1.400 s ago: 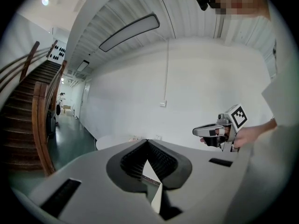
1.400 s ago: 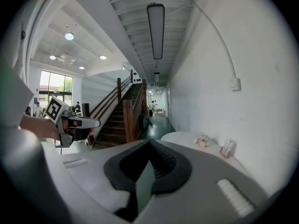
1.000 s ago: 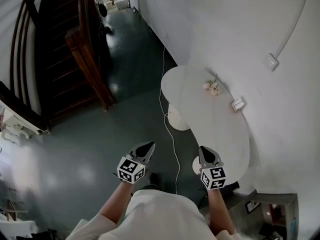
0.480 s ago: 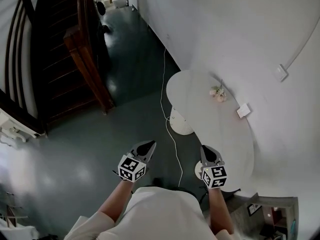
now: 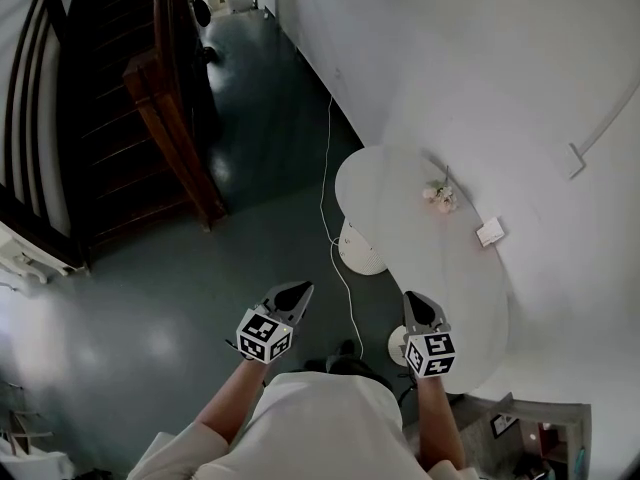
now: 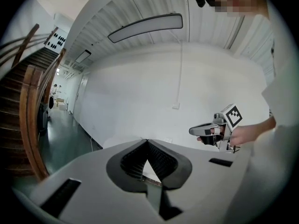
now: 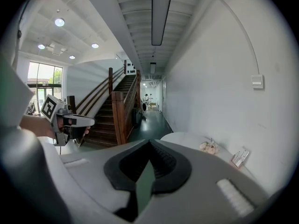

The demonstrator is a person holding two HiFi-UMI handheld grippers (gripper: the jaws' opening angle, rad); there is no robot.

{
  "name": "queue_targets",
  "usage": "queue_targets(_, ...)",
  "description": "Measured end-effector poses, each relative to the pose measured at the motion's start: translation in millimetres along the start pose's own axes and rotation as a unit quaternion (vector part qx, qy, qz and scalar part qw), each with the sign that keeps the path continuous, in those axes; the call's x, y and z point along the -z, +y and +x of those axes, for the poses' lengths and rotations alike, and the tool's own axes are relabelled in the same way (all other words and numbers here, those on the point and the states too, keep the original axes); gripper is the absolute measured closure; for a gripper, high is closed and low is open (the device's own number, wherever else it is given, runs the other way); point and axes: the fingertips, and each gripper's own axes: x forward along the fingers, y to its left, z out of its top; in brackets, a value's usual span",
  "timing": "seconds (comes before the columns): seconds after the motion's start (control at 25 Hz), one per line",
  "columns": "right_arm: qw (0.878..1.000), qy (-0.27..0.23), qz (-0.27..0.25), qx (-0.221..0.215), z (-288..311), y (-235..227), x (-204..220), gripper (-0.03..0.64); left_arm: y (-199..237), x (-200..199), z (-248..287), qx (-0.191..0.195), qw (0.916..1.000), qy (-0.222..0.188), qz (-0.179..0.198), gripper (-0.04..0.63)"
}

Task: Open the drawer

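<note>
No drawer shows plainly in any view. In the head view my left gripper (image 5: 299, 289) and my right gripper (image 5: 411, 299) are held side by side above the dark floor, both pointing ahead. The right one hangs over the near edge of a long white table (image 5: 450, 288). In the left gripper view the left gripper (image 6: 147, 142) has its jaws meeting at the tips with nothing between them. The right gripper (image 7: 149, 141) looks the same in its own view, shut and empty. Each gripper also appears in the other's view, held in a hand.
A small bunch of flowers (image 5: 439, 196) and a white card (image 5: 490, 232) lie on the table by the white wall. A white cable (image 5: 329, 158) runs along the floor past the table's round base (image 5: 358, 250). A wooden staircase (image 5: 170, 108) stands at the left. A grey cabinet (image 5: 530, 430) sits at the lower right.
The person has stepped forward, so the table, flowers and card have drifted right and nearer in the head view. Both grippers keep their place before the body and stay shut.
</note>
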Motion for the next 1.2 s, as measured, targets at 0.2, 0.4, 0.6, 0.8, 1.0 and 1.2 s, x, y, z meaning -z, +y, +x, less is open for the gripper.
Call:
queue_targets(0.2, 1.0, 0.005, 0.0, -0.012, 31.1, -16.3, -2.9, 0.606, 14.3, 4.1, 18.2, -0.01, 0.9999, 0.009, -0.006, 0.589)
queue_targets(0.4, 0.999, 0.009, -0.008, -0.035, 77.2, -30.9, -11.0, 0.606, 39.1, -4.2, 42.7, -0.019, 0.9998, 0.007, 0.002, 0.589)
queue_targets(0.6, 0.998, 0.019, -0.018, -0.057, 127.2, -57.7, -20.0, 0.606, 63.7, -17.4, 87.3, -0.031, 0.9995, 0.002, -0.004, 0.589)
queue_targets(0.8, 0.996, 0.032, -0.016, -0.081, 174.4, -80.1, -23.7, 0.606, 88.0, -21.8, 132.1, -0.046, 0.9988, 0.011, -0.014, 0.589)
queue_targets(1.0, 0.994, 0.042, -0.012, -0.1, 210.8, -104.7, -22.2, 0.606, 101.9, -19.5, 172.6, -0.057, 0.9978, 0.024, -0.024, 0.589)
queue_targets(1.2, 0.992, 0.055, -0.021, -0.113, 240.2, -129.9, -14.5, 0.606, 115.1, -23.8, 211.5, -0.069, 0.9965, 0.026, -0.039, 0.589)
